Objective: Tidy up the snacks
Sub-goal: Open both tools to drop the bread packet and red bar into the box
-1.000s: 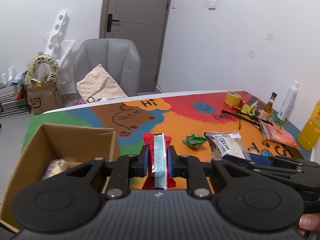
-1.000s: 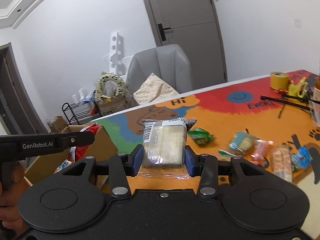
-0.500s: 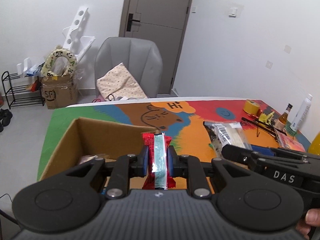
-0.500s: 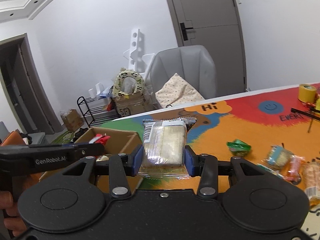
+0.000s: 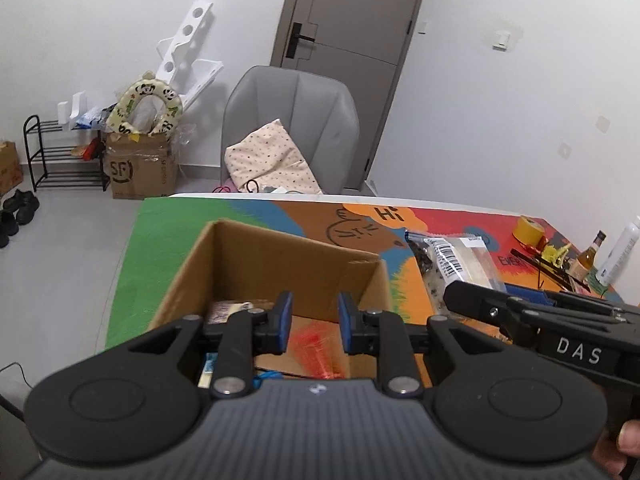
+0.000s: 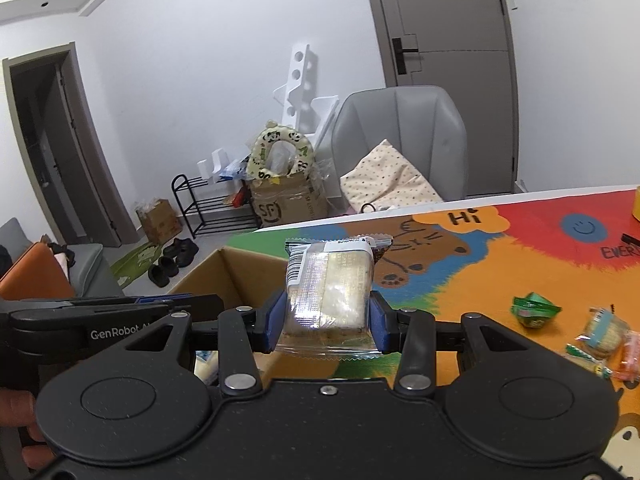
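My left gripper [image 5: 312,322] is open and empty above the open cardboard box [image 5: 248,256]. A blurred red snack packet [image 5: 318,350] is inside the box just below the fingers, among other packets. My right gripper [image 6: 328,314] is shut on a clear-wrapped pale biscuit packet [image 6: 330,290] and holds it above the table beside the box's right edge [image 6: 224,276]. The same packet [image 5: 460,258] and right gripper show at the right of the left wrist view.
Loose snacks lie on the colourful table mat [image 6: 520,272]: a green packet [image 6: 534,308] and several wrapped ones [image 6: 604,336] at the right. Yellow tape [image 5: 528,230], bottles [image 5: 586,258] and black sticks stand at the far right. A grey chair [image 5: 292,120] is behind the table.
My left gripper moved over the box, opened and let go of the red packet, which dropped into the box. My right gripper moved left toward the box with the biscuit packet.
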`<state>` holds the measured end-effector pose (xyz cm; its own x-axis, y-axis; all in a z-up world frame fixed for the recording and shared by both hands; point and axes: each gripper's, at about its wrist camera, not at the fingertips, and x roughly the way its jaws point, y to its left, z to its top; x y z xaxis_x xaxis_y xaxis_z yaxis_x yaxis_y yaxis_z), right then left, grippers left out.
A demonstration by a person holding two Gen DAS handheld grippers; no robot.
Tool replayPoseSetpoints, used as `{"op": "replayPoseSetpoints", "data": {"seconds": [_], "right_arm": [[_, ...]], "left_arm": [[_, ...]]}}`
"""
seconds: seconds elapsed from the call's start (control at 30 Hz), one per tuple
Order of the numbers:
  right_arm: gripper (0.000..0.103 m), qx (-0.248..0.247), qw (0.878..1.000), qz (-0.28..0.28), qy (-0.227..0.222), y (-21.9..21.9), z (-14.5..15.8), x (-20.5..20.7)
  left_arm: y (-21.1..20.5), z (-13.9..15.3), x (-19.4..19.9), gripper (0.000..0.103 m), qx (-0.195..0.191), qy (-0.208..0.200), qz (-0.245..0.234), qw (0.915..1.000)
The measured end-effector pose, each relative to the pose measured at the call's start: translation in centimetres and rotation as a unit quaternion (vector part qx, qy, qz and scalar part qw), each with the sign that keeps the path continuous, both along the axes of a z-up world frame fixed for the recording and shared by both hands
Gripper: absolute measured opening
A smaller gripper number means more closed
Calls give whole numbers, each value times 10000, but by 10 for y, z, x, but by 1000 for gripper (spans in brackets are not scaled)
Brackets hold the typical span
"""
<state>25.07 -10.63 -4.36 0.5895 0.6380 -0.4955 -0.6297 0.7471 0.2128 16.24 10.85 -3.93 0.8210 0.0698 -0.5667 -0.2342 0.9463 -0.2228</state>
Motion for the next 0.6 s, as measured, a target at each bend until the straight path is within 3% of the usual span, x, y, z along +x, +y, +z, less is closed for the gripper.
{"op": "replayPoseSetpoints", "data": {"seconds": [0.33,0.43,0.6], "right_arm": [[42,81,9995,279,140,28,2,-3],[48,118,9987,389,308,32,3,-4],[57,162,9989,402,195,26,11,-13]], "left_arm": [[26,6,-17,34,-89,-69,305,9995],[30,9,-21,45,-92,-117,378,9992],[31,14,-26,59,-107,-185,434,9988]]}}
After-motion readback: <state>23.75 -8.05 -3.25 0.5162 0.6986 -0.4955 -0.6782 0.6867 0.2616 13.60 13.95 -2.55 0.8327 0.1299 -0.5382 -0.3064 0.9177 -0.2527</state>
